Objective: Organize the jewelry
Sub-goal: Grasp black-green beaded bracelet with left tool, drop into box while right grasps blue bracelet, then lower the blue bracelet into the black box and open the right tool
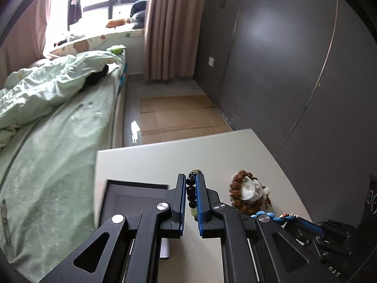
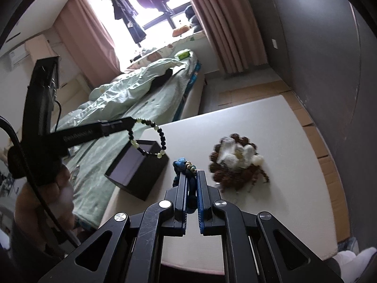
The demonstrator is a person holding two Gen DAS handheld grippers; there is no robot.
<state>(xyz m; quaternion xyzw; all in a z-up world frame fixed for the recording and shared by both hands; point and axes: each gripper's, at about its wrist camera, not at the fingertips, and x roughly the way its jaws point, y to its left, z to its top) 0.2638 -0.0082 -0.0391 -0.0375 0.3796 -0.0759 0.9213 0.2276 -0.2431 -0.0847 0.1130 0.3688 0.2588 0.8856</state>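
My left gripper (image 1: 190,181) is shut on a bracelet of dark and pale green beads (image 1: 191,189). In the right wrist view the left gripper (image 2: 132,120) holds that bracelet (image 2: 162,141) in the air above an open black box (image 2: 137,168). The box also shows in the left wrist view (image 1: 132,194), just left of my fingers. My right gripper (image 2: 192,176) is shut on a blue cord piece with small beads (image 2: 182,166); it also shows in the left wrist view (image 1: 266,214). A pile of brown beads and white pieces (image 2: 235,162) lies on the white table (image 2: 271,129), right of both grippers.
A bed with green bedding (image 2: 141,94) stands left of the table. A grey wardrobe wall (image 1: 294,70) rises to the right. Flattened cardboard (image 1: 179,115) lies on the floor beyond the table's far edge. A curtained window (image 2: 150,7) is at the far end.
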